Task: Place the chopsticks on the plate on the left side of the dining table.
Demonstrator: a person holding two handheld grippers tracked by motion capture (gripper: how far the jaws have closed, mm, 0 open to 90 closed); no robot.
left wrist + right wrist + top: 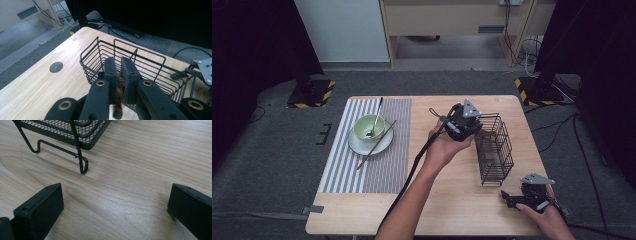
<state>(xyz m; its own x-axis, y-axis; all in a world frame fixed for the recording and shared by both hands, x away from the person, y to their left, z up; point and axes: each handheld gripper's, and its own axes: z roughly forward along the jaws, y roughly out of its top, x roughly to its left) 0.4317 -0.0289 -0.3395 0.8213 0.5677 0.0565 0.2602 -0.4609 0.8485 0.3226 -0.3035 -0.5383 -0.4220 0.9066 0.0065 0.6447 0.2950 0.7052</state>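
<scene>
My left gripper (476,131) hangs over the near-left corner of a black wire basket (494,147) on the wooden table. In the left gripper view its jaws (119,62) are shut on a thin brown stick (121,83) that runs down between the pads, in front of the basket's rim (140,50). The stick's lower end is hidden. My right gripper (508,198) rests at the table's near right, open, with bare wood between its jaws (115,202). The basket's foot (83,166) stands just ahead of it.
On a striped placemat (339,170) at the left stands a white plate (358,146) with a green bowl (368,127), and a spoon (377,114) is in the bowl. A brown chopstick (377,145) leans across the plate. A round hole (56,67) marks the tabletop.
</scene>
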